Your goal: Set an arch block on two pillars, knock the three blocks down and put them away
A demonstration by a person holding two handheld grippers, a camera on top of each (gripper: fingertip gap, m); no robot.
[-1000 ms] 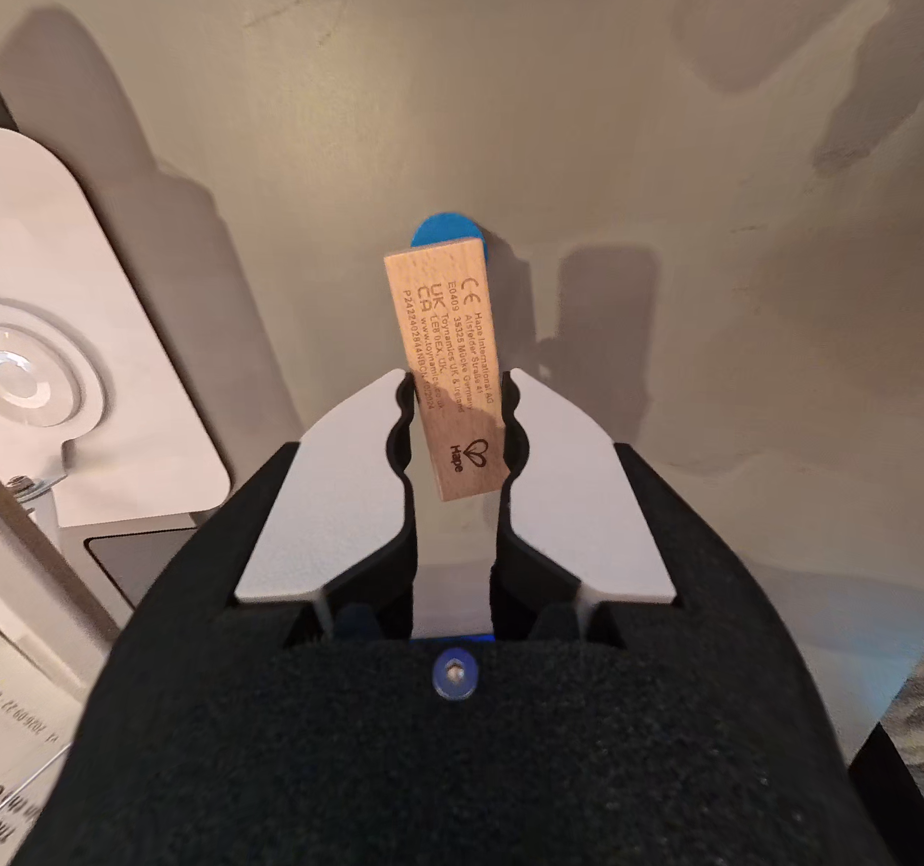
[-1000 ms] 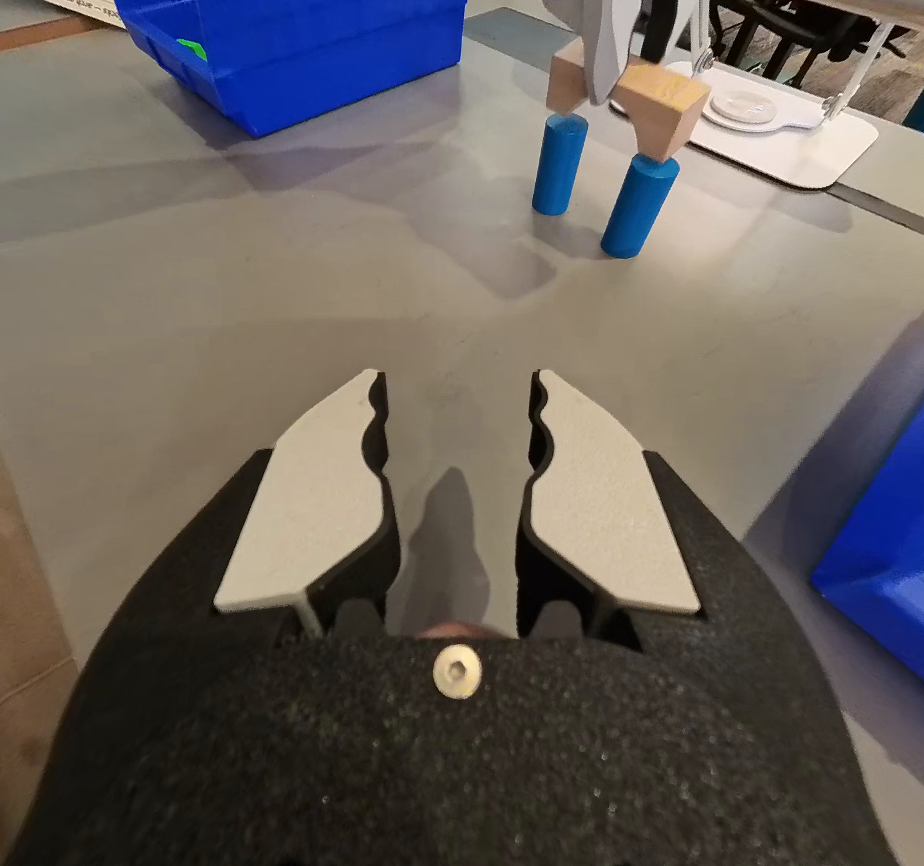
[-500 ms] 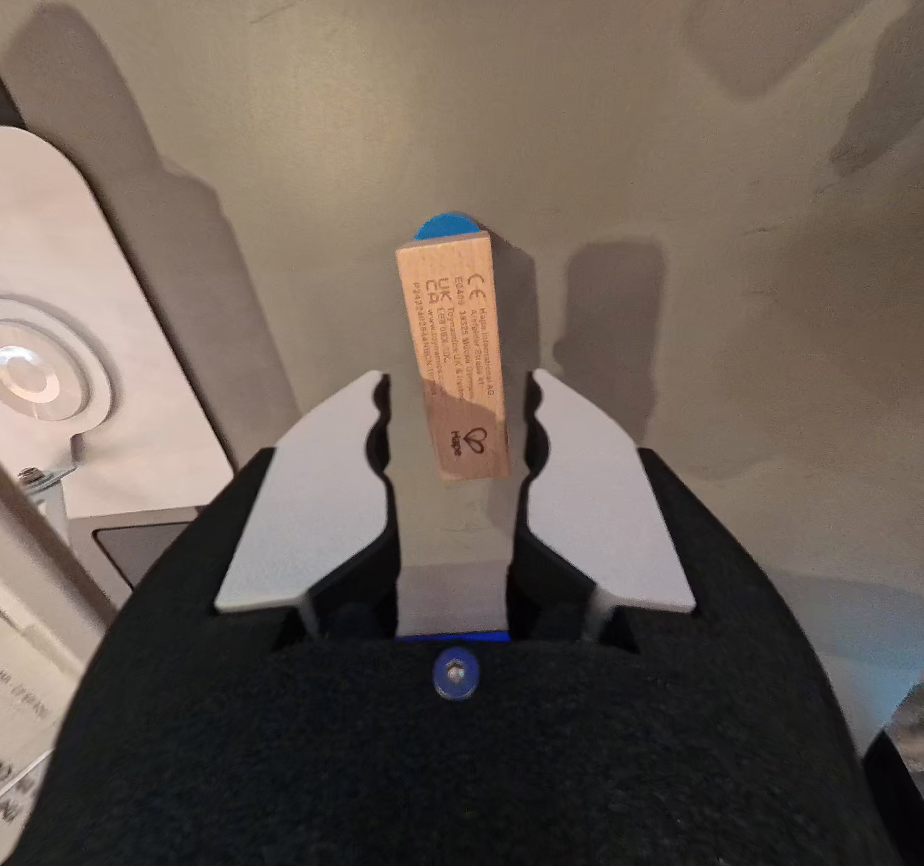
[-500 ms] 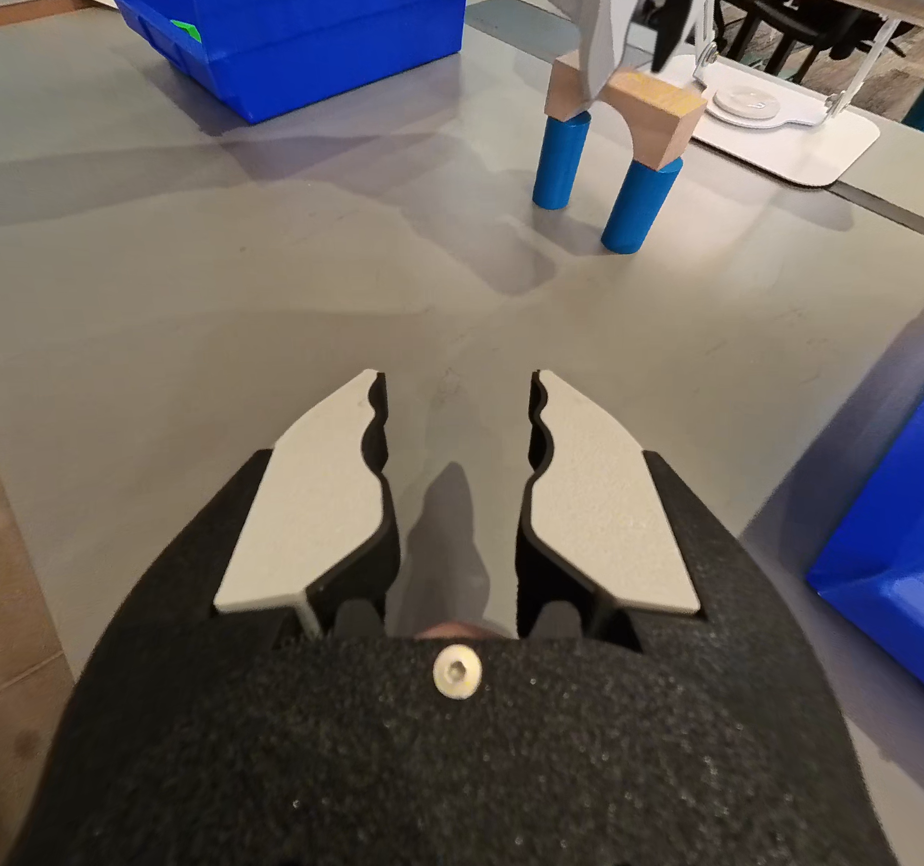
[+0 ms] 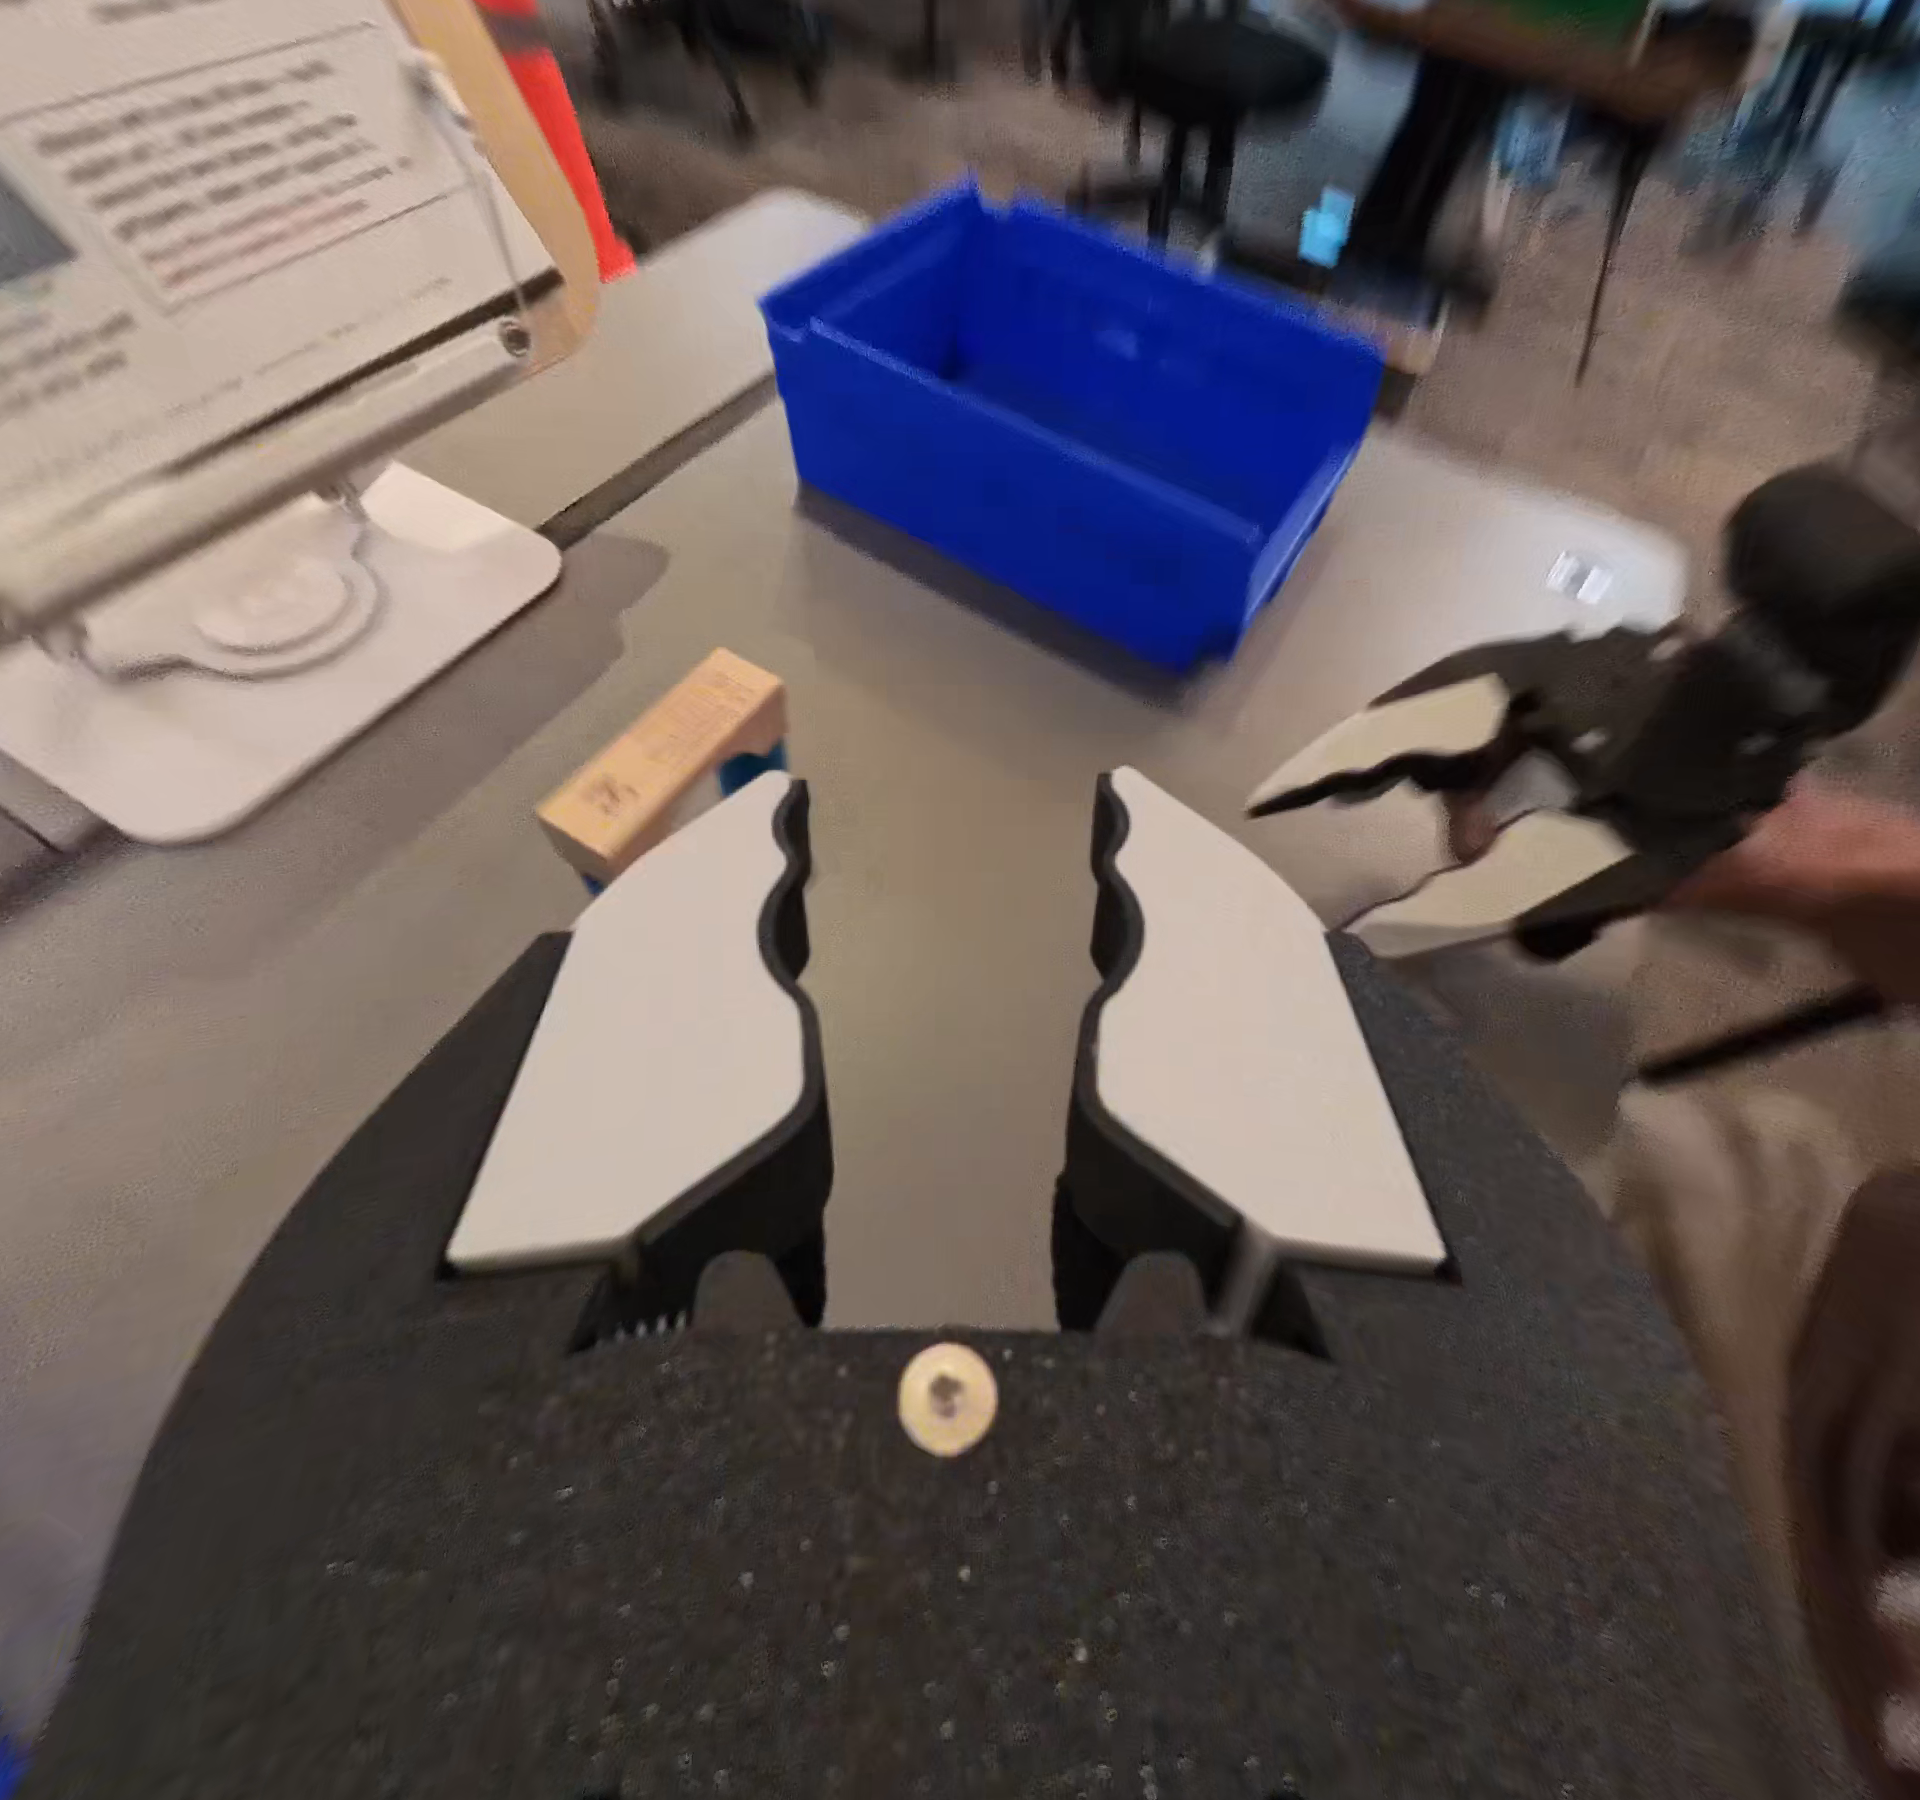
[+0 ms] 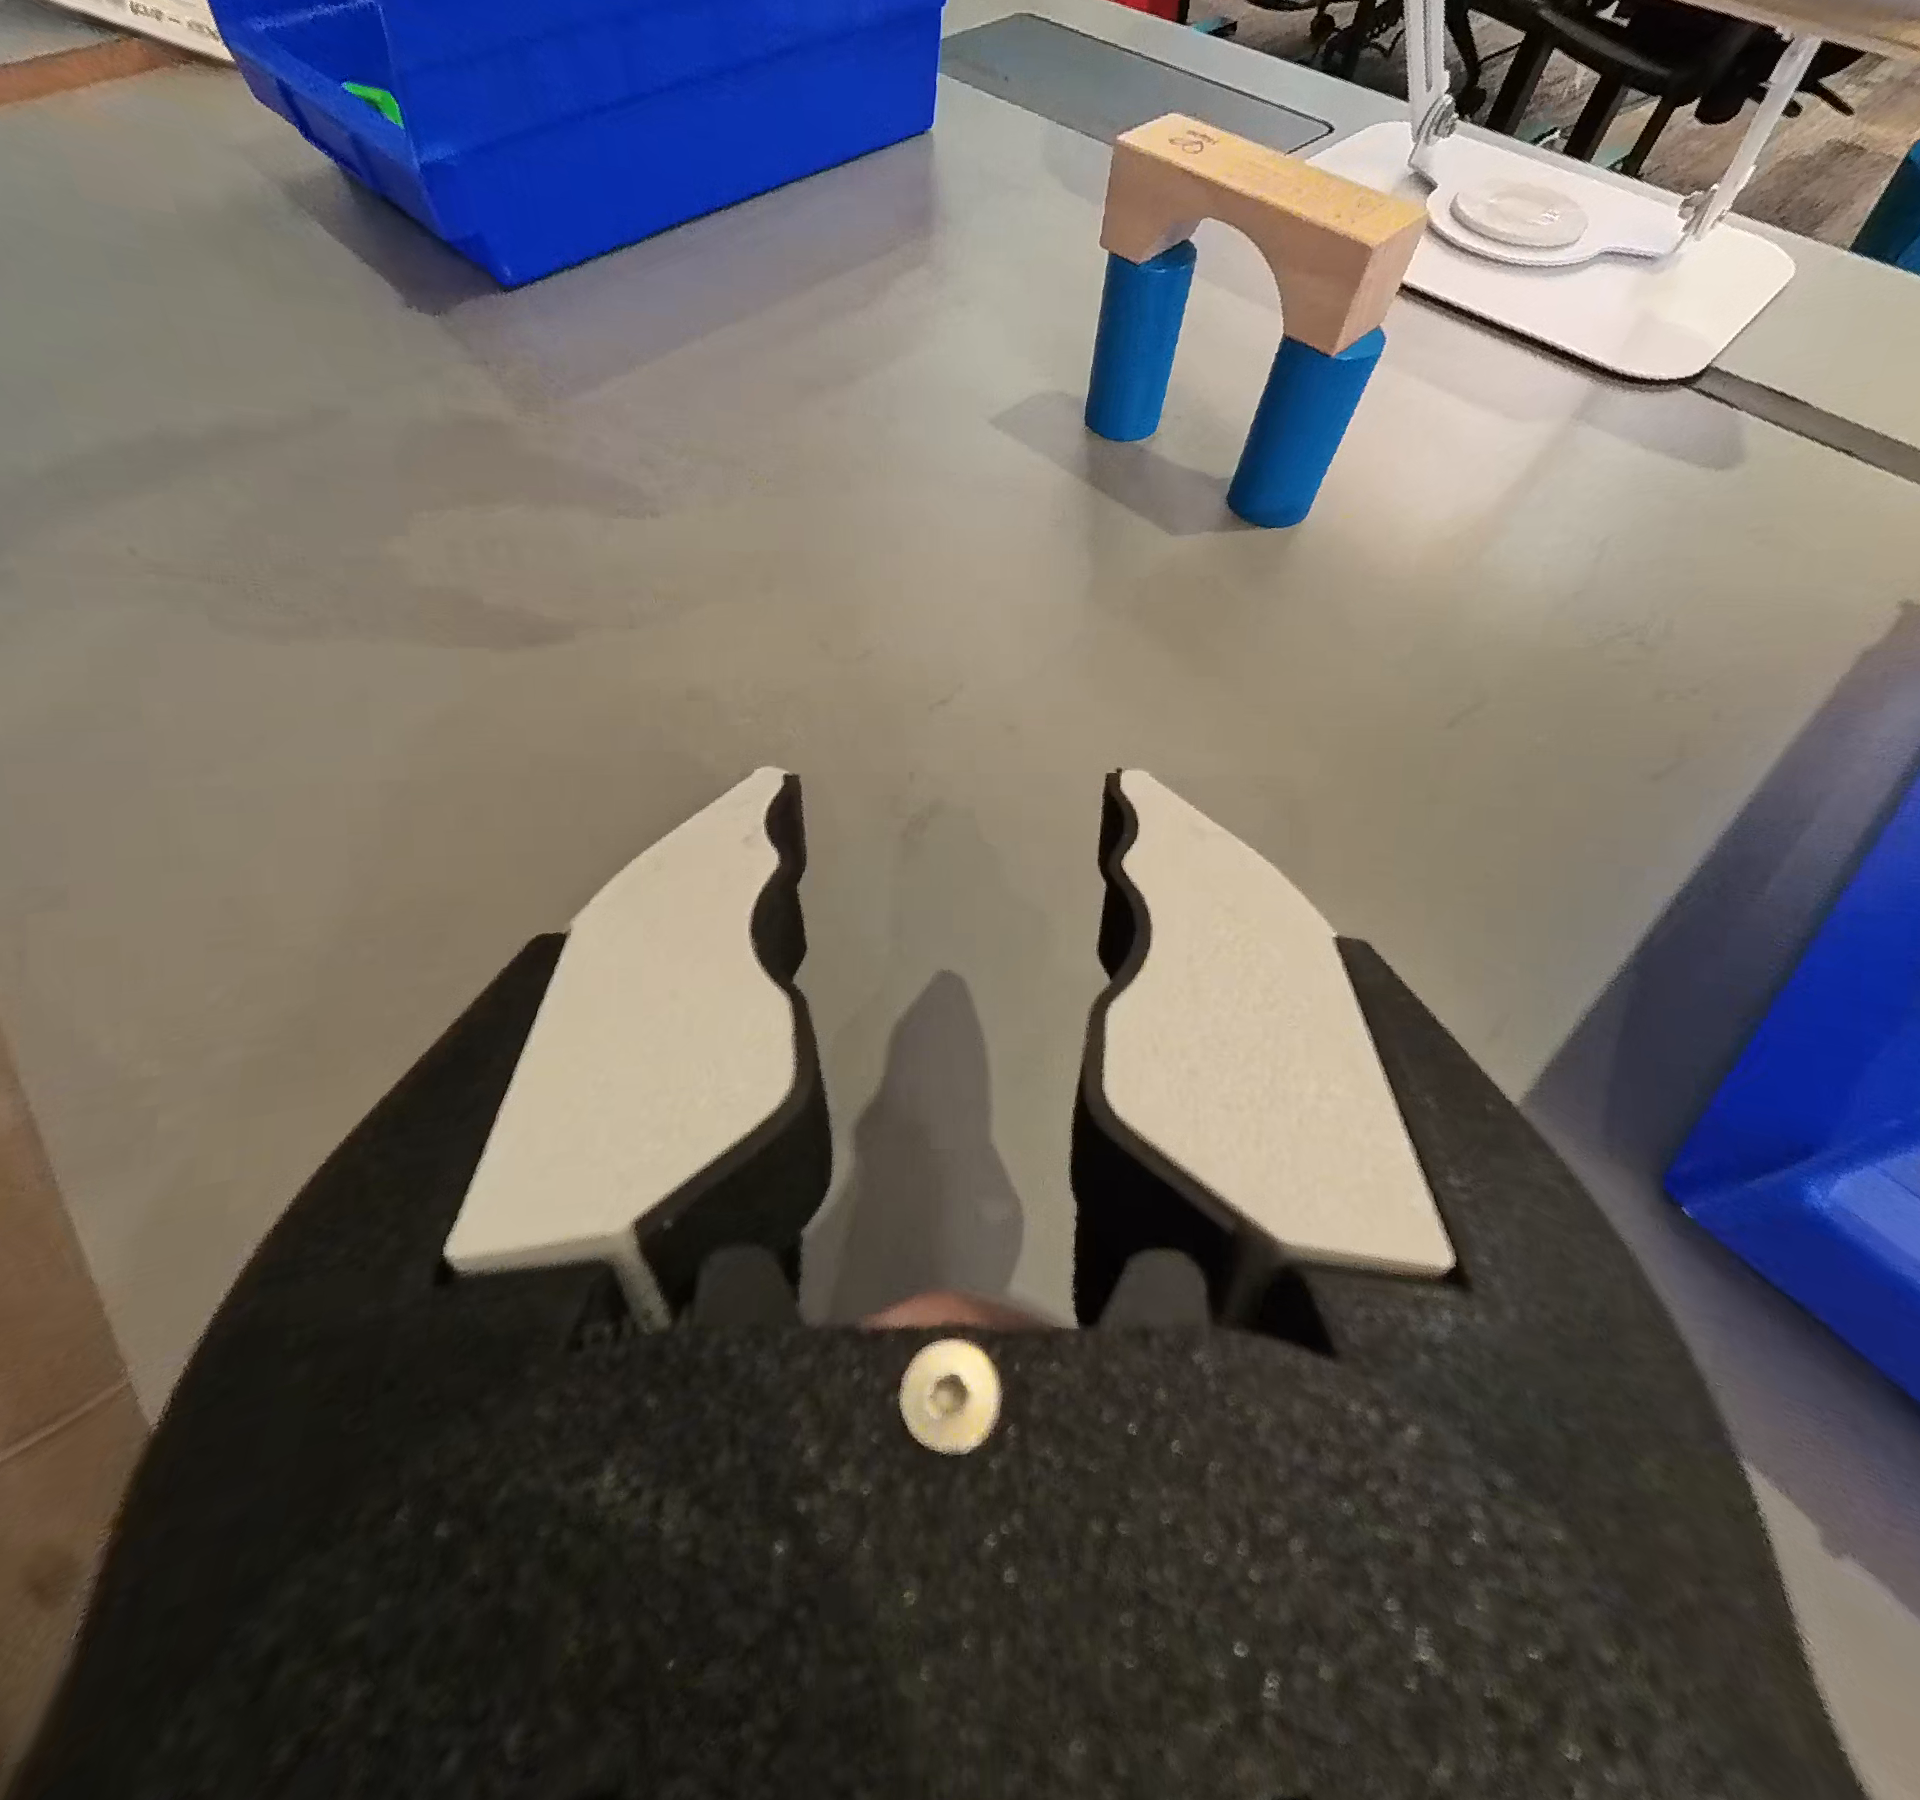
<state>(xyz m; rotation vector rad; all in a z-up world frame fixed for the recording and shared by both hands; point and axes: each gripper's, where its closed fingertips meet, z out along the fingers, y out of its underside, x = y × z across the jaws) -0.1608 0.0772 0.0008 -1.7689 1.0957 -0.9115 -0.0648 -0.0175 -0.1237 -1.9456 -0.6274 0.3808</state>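
- Fingers of the left gripper (image 5: 948,794) stand apart, grasping nothing, hovering above the counter (image 5: 935,670). The arch block (image 5: 665,774) lies just beyond the left fingertip, with a blue bin (image 5: 1060,462) farther ahead. The right gripper (image 5: 1382,825) shows off to the right.
- Right gripper (image 6: 951,789) fingers are likewise spread and empty, pointing low across the counter. Ahead and right, the arch block (image 6: 1262,228) rests on both blue pillars (image 6: 1138,342), the near one (image 6: 1299,431). For the knockdown, I'd push gently sideways on the arch, keeping the blocks on the counter.
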